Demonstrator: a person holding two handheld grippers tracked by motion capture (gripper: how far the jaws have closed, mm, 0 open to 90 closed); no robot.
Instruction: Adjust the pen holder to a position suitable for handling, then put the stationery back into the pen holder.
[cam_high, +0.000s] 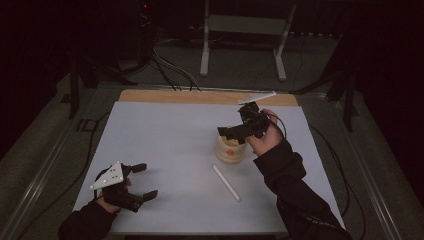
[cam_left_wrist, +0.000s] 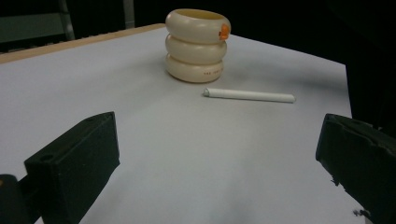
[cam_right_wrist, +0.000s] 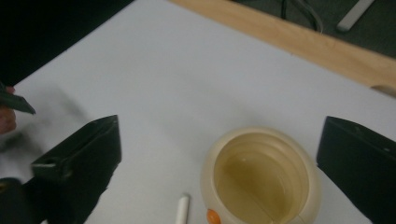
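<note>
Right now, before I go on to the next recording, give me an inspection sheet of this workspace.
Surface: pale sheet over a wooden table, bare wood strip along the far edge.
Job's things: cream ribbed cup, upright, open top, orange mark near the rim; white stick lying flat beside it, apart from it.
Clutter: nothing seen.
Grippers: right tongs open above the cup, nothing between the jaws; left tongs open, low over the near left of the sheet, holding nothing.
Cables: black cables on the floor beyond the table.
Surroundings: dark room, white stand behind.
</note>
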